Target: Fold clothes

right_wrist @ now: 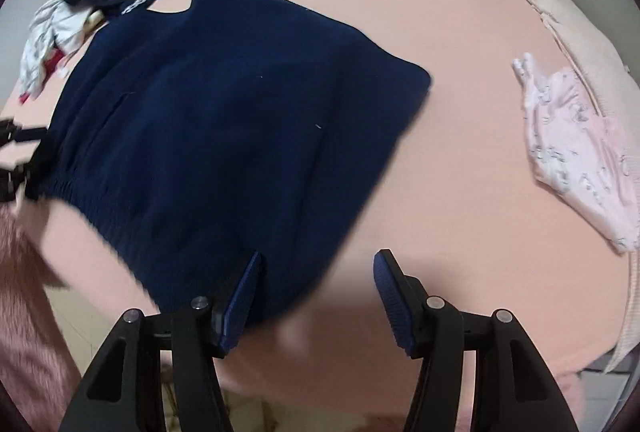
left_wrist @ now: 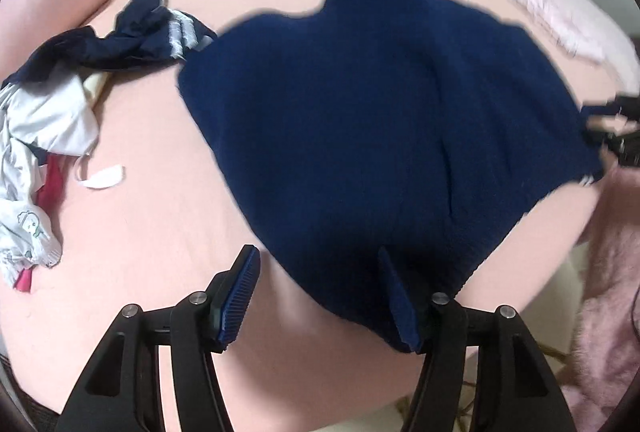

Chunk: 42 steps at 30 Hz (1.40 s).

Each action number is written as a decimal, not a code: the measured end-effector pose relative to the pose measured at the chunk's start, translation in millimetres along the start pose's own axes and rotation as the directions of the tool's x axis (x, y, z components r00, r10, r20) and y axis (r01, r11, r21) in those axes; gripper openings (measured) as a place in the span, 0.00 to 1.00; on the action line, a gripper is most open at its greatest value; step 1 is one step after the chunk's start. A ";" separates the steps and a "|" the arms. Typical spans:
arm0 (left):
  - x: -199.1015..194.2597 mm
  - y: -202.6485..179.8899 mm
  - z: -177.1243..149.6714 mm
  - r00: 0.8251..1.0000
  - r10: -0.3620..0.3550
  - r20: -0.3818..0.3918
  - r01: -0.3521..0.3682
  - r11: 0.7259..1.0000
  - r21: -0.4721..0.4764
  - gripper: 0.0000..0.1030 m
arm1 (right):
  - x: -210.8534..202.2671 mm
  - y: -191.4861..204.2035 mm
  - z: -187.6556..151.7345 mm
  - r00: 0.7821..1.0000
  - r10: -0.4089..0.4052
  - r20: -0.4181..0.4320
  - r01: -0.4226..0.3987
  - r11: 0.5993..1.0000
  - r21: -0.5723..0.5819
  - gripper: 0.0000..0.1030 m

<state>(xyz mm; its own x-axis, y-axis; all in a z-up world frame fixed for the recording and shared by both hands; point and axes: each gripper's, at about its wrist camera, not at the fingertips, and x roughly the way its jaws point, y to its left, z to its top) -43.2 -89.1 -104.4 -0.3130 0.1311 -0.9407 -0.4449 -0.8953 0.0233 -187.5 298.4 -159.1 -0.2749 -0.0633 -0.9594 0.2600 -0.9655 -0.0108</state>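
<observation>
Looking down both grippers, I see the navy sweater (left_wrist: 380, 111) spread flat on the pink bed sheet (right_wrist: 460, 11). My left gripper (left_wrist: 320, 292) and right gripper (right_wrist: 318, 292) hover over its near hem, fingers spread wide, pinching nothing.

No legible text, label, brand or number appears in either wrist view. The printed figures on the white garment (left_wrist: 28, 232) and the pink garment (right_wrist: 576, 159) are pictures, not lettering.
</observation>
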 end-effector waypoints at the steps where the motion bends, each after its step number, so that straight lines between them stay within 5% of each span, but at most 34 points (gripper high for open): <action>1: -4.2 3.7 5.6 1.000 0.003 0.029 -0.003 1.000 -0.005 0.57 | -5.1 -2.6 2.0 1.000 0.013 0.004 -0.013 1.000 -0.018 0.56; 5: -2.4 31.1 41.6 0.993 0.050 0.108 -0.036 0.991 -0.129 0.57 | -9.8 -30.5 41.5 0.994 -0.027 0.107 0.017 0.995 0.095 0.56; 8: 21.6 80.2 54.7 0.992 -0.056 0.110 0.095 0.915 -0.391 0.57 | 19.1 -71.7 66.2 0.993 -0.011 0.119 -0.032 0.936 0.350 0.57; 11: 45.2 111.9 60.7 0.990 -0.094 0.102 0.134 0.843 -0.520 0.57 | 33.6 -94.8 76.1 0.988 0.036 0.153 -0.106 0.869 0.483 0.59; 14: 55.2 116.6 67.0 0.978 -0.131 0.165 0.200 0.815 -0.544 0.57 | 44.8 -98.3 87.1 0.983 0.085 0.165 -0.159 0.843 0.514 0.60; 15: 56.6 111.3 69.7 0.971 -0.154 0.185 0.230 0.819 -0.525 0.54 | 46.6 -89.7 92.3 0.983 0.087 0.159 -0.154 0.866 0.476 0.58; 16: 58.2 102.8 73.5 0.968 -0.169 0.187 0.241 0.837 -0.492 0.25 | 46.8 -81.1 96.6 0.984 0.089 0.157 -0.149 0.891 0.429 0.42; 17: 58.7 93.2 77.2 0.975 -0.146 0.169 0.209 0.866 -0.455 0.04 | 44.2 -75.2 98.7 0.983 0.087 0.159 -0.144 0.906 0.397 0.09; 21: 32.9 83.5 75.2 0.980 -0.003 0.201 0.088 0.907 -0.413 0.04 | 24.2 -59.3 103.1 0.981 0.028 0.190 -0.086 0.950 0.300 0.06; 24: 47.9 89.1 62.4 0.992 0.033 0.125 0.019 0.920 -0.392 0.04 | 7.1 -68.2 97.7 0.970 -0.055 0.237 -0.018 0.955 0.297 0.06; 30: 44.1 88.1 53.3 0.992 0.117 0.038 -0.101 0.950 -0.297 0.09 | 26.3 -75.8 101.5 0.984 0.005 0.179 -0.066 0.939 0.336 0.14; 34: 4.5 68.1 59.2 0.956 0.197 0.217 -0.152 0.966 -0.210 0.10 | -14.6 -72.4 105.8 0.946 -0.066 0.316 -0.049 0.938 0.344 0.14; 37: 27.9 50.7 86.0 0.973 0.002 0.231 0.014 0.998 -0.065 0.10 | -12.1 -36.1 138.5 0.948 -0.024 0.318 -0.038 0.981 0.190 0.14; 42: 84.6 -2.8 143.7 0.969 -0.197 0.150 0.190 0.980 0.061 0.10 | 21.4 45.7 172.4 0.965 0.039 0.259 -0.034 0.999 -0.022 0.14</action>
<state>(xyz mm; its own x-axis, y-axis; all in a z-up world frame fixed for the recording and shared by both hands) -189.0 -14.3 -135.4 -0.3415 0.3669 -0.8653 -0.5462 -0.8267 -0.1350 -341.1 209.4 -131.6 -0.4952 -0.1641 -0.8531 0.2895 -0.9570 0.0160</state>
